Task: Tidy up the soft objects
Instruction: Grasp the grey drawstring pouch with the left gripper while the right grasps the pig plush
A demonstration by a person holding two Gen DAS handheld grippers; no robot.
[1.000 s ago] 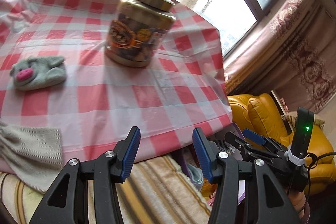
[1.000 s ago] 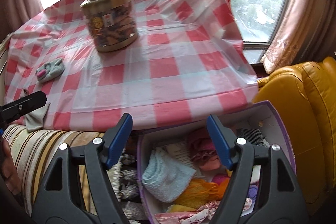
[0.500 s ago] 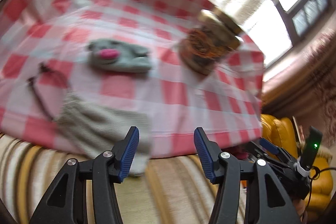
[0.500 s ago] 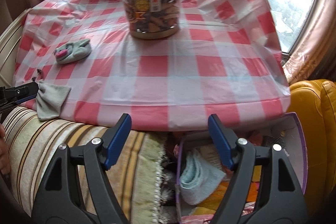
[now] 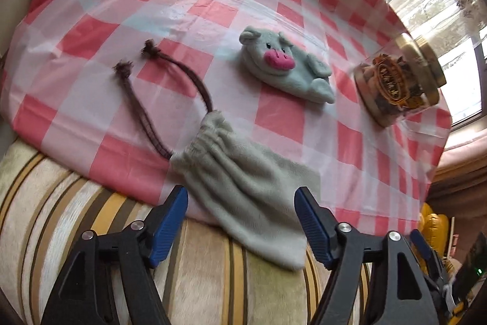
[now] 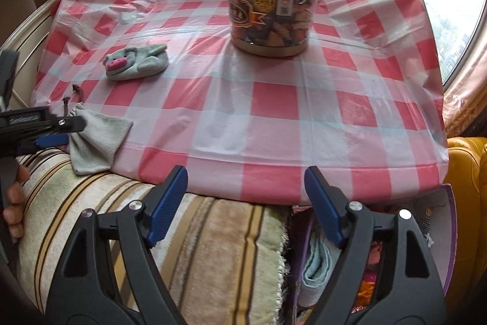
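A grey plush drawstring pouch (image 5: 243, 188) with brown cords hangs over the near edge of the red-and-white checked tablecloth (image 5: 274, 114). The left gripper (image 5: 240, 221) hovers over it, jaws opening around its lower end, pads clear. At the pouch's one o'clock lies a grey pig-faced soft toy (image 5: 286, 69). The right gripper (image 6: 245, 203) is opening too, empty.
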